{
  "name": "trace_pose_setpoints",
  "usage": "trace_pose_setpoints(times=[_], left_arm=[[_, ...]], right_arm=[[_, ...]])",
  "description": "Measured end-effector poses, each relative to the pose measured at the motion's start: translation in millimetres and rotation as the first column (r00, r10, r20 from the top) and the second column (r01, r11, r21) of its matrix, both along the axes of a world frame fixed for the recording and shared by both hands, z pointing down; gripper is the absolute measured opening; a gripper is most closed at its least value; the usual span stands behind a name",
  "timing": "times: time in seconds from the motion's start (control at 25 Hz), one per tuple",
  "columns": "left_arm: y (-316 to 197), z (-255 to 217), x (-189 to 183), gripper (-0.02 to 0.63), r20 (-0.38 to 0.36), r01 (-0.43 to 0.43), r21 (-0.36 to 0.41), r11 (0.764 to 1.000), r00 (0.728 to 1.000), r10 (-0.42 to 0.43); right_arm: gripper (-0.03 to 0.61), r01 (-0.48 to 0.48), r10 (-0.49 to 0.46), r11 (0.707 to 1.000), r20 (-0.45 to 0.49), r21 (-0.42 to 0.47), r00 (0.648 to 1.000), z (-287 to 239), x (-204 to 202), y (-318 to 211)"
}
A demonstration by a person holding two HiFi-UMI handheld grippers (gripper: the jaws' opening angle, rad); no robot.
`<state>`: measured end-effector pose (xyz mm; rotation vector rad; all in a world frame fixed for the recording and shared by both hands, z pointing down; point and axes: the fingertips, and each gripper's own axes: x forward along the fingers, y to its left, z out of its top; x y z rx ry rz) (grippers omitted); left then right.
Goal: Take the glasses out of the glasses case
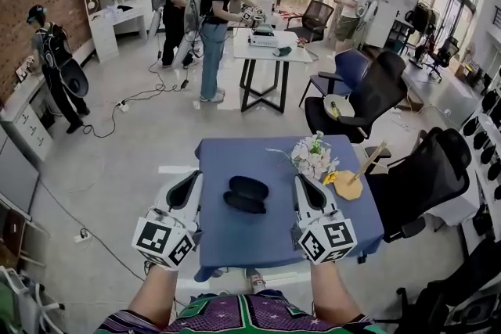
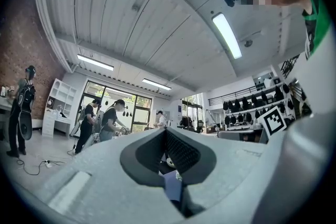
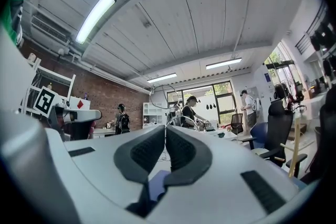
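Note:
A black glasses case (image 1: 245,194) lies on the blue table (image 1: 227,242), near its middle; it shows as two dark oval lobes and no glasses can be seen. My left gripper (image 1: 192,179) hovers to the left of the case, and my right gripper (image 1: 302,182) hovers to its right, both apart from it. In the left gripper view the left gripper (image 2: 165,131) has its jaws together at the tips with nothing between them. The right gripper (image 3: 165,128) is shut and empty too. Neither gripper view shows the case, only a sliver of blue table below the jaws.
A bunch of pale flowers (image 1: 313,158) and a green bottle (image 1: 316,141) stand at the table's far right. A wooden board (image 1: 348,185) lies at the right edge. Black office chairs (image 1: 419,176) stand close on the right. Several people work at a white table (image 1: 262,43) farther back.

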<state>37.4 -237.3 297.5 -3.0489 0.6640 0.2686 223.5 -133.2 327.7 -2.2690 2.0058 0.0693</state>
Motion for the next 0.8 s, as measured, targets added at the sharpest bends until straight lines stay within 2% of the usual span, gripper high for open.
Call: trace_pose_setpoints(times=[0.28,0.8], left_arm=[[8,3,0,0.015,0.007,-0.021,-0.002,1.0,1.0,0.021],[17,5,-24,0.015,0.015,-0.034,0.002,0.999,0.999,0.034]], right_arm=[[0.011,-0.024,0.024,1.0,0.02,0.001,1.0,4,0,14],[0.011,-0.05,0.05,0.999,0.028,0.002,0.998,10,-24,29]])
